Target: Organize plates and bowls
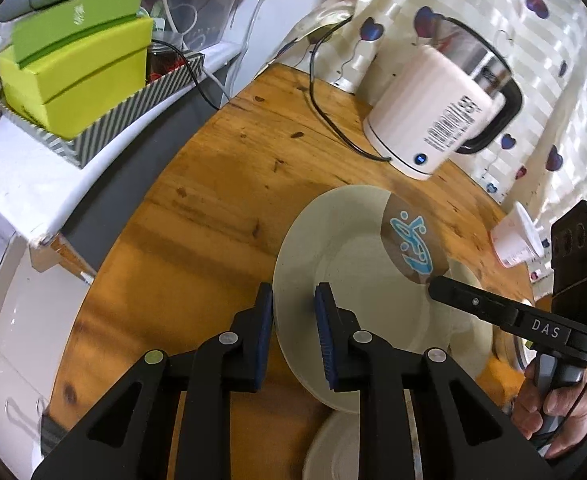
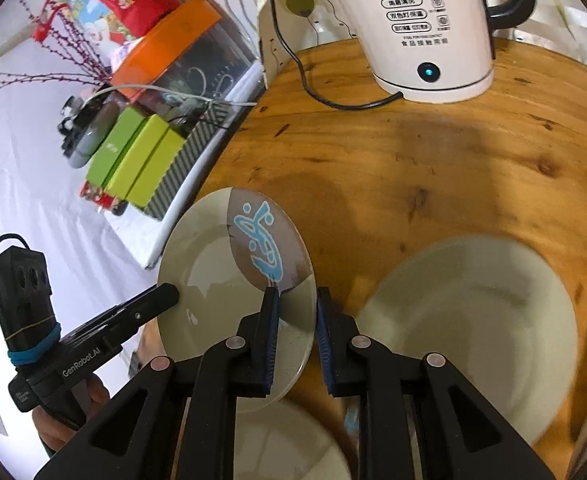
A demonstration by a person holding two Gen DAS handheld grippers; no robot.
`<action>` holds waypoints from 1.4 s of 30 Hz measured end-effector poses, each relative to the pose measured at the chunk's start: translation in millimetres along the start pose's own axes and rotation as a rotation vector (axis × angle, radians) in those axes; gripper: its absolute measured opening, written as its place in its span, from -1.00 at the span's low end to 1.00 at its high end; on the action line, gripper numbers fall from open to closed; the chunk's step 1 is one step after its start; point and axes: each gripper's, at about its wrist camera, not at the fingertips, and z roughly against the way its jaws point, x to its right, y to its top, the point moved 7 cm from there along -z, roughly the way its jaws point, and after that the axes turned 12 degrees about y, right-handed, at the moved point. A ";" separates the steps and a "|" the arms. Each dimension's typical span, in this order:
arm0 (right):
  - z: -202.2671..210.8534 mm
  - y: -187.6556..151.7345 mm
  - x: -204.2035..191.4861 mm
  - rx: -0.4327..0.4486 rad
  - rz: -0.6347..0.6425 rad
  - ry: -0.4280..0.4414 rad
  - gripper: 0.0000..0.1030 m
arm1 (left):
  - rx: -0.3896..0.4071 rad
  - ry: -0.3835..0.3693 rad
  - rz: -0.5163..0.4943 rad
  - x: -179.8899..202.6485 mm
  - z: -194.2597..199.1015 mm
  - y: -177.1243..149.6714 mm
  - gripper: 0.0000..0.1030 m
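Wooden worktop (image 2: pixel 433 168) is carrying a kettle (image 2: pixel 429 28) beyond the tongs. Both are clamping one plate (image 2: pixel 213 280) by opposite rims, left tongs (image 1: pixel 293 320) and right tongs (image 2: pixel 295 320), holding it tilted above another plate (image 2: pixel 473 320). Next, I judge, comes stacking it level there. Nothing is lying in either plate.

A home kitchen corner: wooden table (image 1: pixel 221 184), electric kettle (image 1: pixel 433 112), heart-print curtain (image 1: pixel 533 40), cluttered counter (image 1: pixel 13 168).

kettle (image 2: pixel 433 28) blocks far side, table (image 2: pixel 373 152) mid open
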 end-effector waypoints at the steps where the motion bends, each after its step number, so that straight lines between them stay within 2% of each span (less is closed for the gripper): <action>1: 5.1 -7.7 -2.5 0.001 -0.003 0.001 -0.66 | 0.000 0.002 -0.004 1.3 7.0 -7.2 -0.57; 9: 34.0 -79.9 -9.8 -0.014 -0.033 -0.018 -0.63 | -0.019 -0.007 -0.023 8.1 38.7 -63.4 -0.57; 16: 42.4 -122.3 -10.3 -0.041 -0.053 -0.054 -0.62 | -0.057 -0.004 -0.032 10.6 42.3 -99.6 -0.57; 27: 42.2 -141.5 0.5 -0.060 -0.074 -0.110 -0.60 | -0.099 0.000 -0.064 16.4 31.6 -121.3 -0.57; 39: 36.1 -134.7 -6.1 -0.065 0.008 -0.191 -0.54 | -0.114 0.005 -0.064 15.0 22.5 -118.8 -0.56; 42: 34.2 -134.7 -8.9 -0.062 0.036 -0.212 -0.43 | -0.105 0.012 -0.075 15.6 22.8 -118.5 -0.56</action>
